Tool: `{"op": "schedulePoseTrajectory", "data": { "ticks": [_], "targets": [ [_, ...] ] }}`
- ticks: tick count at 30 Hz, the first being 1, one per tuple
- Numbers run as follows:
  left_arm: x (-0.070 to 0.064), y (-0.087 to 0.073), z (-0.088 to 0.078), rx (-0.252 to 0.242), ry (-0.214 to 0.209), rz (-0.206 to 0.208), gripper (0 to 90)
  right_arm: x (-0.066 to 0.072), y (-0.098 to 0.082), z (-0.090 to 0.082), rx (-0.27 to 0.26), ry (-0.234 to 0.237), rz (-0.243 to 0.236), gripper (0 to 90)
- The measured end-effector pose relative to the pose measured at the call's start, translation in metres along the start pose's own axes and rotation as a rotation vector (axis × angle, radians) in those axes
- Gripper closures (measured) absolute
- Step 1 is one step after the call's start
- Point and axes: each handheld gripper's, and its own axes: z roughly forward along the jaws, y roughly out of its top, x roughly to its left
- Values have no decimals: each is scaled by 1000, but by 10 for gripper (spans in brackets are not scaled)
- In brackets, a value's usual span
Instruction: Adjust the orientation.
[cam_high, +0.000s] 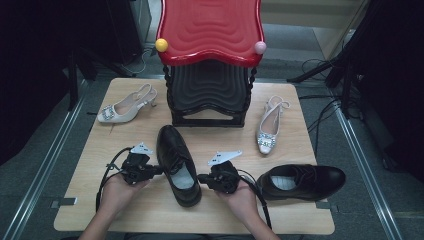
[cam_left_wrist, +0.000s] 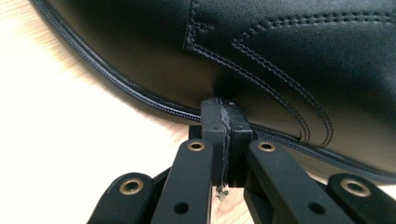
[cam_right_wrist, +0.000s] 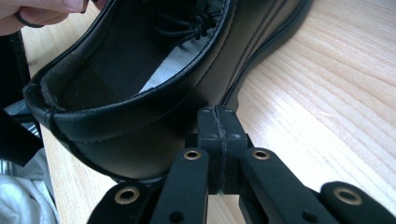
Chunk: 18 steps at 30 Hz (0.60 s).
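Note:
A black leather lace-up shoe (cam_high: 177, 162) lies on the wooden table (cam_high: 150, 210) between my two grippers, toe pointing away. My left gripper (cam_high: 159, 170) is shut, its tips pressing the shoe's left side (cam_left_wrist: 224, 56) just above the sole. From the other side my right gripper (cam_high: 201, 177), also shut with nothing between its pads, touches the shoe's wall (cam_right_wrist: 154, 126) near the heel. A second black shoe (cam_high: 302, 181) lies on its own to the right, toe pointing right.
Two pale slingback heels with jewelled buckles lie on the table, one at the back left (cam_high: 126, 106) and one at the right (cam_high: 270, 125). A red and black stacked stool or rack (cam_high: 210, 50) stands at the back centre.

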Motion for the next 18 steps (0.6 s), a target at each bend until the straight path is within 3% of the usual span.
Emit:
{"op": "schedulePoseTrajectory", "data": {
  "ticks": [18],
  "targets": [
    [-2, 14, 14, -8, -34, 21, 900, 4, -8, -7, -1, -5, 6, 900]
  ]
}}
